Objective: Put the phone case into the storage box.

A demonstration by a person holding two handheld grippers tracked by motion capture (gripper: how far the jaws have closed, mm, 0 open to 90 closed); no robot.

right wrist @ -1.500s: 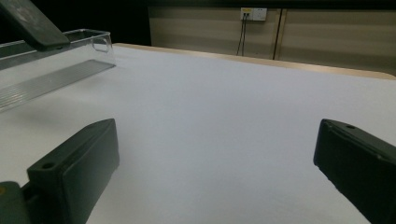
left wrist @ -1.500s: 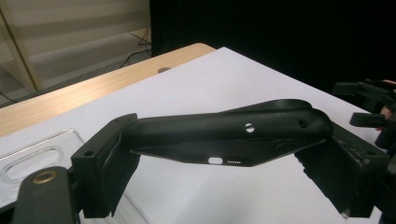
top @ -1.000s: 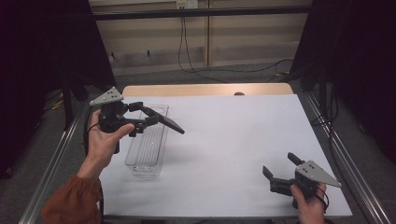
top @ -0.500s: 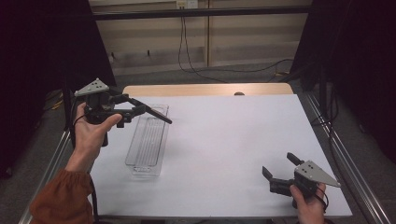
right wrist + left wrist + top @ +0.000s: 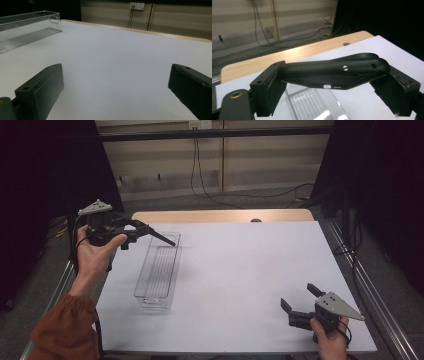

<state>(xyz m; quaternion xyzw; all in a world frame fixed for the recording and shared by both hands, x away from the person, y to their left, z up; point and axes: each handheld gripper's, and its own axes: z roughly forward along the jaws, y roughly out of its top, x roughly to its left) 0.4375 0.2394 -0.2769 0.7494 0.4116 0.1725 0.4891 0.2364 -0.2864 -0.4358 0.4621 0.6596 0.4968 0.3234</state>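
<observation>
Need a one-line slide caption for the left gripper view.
Left hand-held gripper shut on a black curved handle-like tool, held above a clear plastic tray on the white table.

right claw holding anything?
No. In the right gripper view the right claw stands wide open with just the bare white table between its jaws.

Two claws are showing in the high view: the left claw [image 5: 131, 231] and the right claw [image 5: 299, 307]. One black handle-shaped tool [image 5: 334, 72] is sitting clamped between the left claw's pads. One clear plastic tray [image 5: 156, 272] is lying just below and in front of the left claw, well apart from the right claw. One white-topped bench [image 5: 250, 270] is lying beneath both claws, carrying the tray.
</observation>
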